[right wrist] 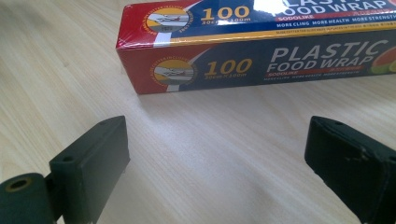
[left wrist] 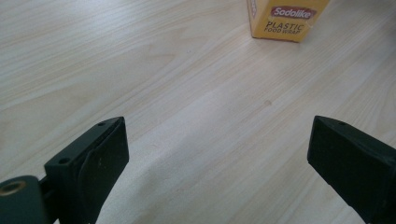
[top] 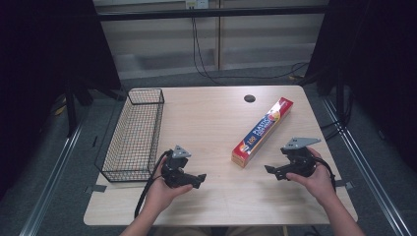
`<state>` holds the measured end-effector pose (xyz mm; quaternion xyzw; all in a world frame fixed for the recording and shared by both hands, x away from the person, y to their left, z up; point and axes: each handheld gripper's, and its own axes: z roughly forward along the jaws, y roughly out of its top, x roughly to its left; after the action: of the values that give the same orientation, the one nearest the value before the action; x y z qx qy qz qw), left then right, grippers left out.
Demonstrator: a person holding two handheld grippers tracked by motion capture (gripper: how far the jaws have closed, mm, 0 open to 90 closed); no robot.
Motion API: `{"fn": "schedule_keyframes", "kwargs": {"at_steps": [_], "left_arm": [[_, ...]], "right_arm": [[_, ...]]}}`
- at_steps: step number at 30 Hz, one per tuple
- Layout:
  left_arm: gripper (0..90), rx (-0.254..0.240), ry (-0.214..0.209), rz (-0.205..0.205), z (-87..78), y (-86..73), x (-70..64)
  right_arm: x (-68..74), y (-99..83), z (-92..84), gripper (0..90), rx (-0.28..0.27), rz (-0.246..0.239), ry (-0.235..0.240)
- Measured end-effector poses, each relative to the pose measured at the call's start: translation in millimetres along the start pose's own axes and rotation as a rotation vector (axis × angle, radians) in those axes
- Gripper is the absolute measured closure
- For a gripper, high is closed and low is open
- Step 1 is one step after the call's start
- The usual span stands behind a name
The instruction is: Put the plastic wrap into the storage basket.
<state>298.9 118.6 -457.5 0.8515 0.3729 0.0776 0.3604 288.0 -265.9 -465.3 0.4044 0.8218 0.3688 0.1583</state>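
A long red, blue and yellow box of plastic food wrap (top: 262,131) lies diagonally on the wooden table (top: 211,123), right of centre. My left gripper (top: 200,180) rests low over the table's front left part, pointing right toward the box, jaws wide apart with only bare wood between them. In the left gripper view (left wrist: 217,154) the box's yellow end (left wrist: 285,18) sits at the top edge. My right gripper (top: 269,170) is at the front right, pointing left, open and holding nothing. The right gripper view (right wrist: 217,154) shows the box's near side (right wrist: 261,60) just ahead of the jaws.
A black wire basket (top: 134,135) stands along the table's left side, just beyond my left hand. A dark round hole (top: 249,98) sits near the table's far edge. Cables run across the floor behind the table.
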Motion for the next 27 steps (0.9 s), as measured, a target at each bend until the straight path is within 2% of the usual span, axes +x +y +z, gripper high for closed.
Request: {"fn": "schedule_keyframes", "kwargs": {"at_steps": [3, 5, 11, 14, 15, 17, 22, 24, 27], "left_arm": [[5.3, -0.003, 0.000, -0.005, 0.7, 0.7, -1.0], [5.3, 0.005, -0.011, 0.008, 0.6, 1.8, -1.4], [5.3, 0.005, -0.017, 0.010, 2.1, 1.2, -2.4], [5.3, -0.002, -0.028, -0.004, 3.0, 1.2, -3.8], [5.2, 0.011, -0.027, 0.013, 2.8, 2.2, -4.0], [5.3, 0.015, -0.043, 0.021, 4.6, 5.3, -8.8], [5.1, 0.000, -0.049, 0.024, 8.9, 12.7, -16.5], [5.0, -0.008, -0.060, 0.045, 11.4, 20.0, -23.6], [4.7, -0.001, -0.078, 0.036, 14.2, 24.4, -27.1]], "right_arm": [[-1.0, 0.8, 0.6, 6.3, 0.001, 0.007, -0.003], [-3.4, 1.1, 2.4, 7.6, 0.008, 0.017, 0.007], [-7.0, 4.4, 2.7, 7.9, 0.018, 0.008, -0.002], [-6.1, 5.6, 3.4, 7.9, 0.018, 0.013, 0.002], [-5.6, 5.9, 3.3, 8.0, 0.019, 0.009, -0.001], [-4.5, 6.6, 3.1, 8.0, 0.012, 0.004, 0.004], [-4.1, 7.6, 0.6, 8.6, 0.005, 0.000, 0.002], [-4.8, 7.1, 0.0, 8.7, -0.005, 0.003, 0.003], [-4.6, 6.5, -1.7, 8.7, -0.005, 0.004, 0.004]]}}
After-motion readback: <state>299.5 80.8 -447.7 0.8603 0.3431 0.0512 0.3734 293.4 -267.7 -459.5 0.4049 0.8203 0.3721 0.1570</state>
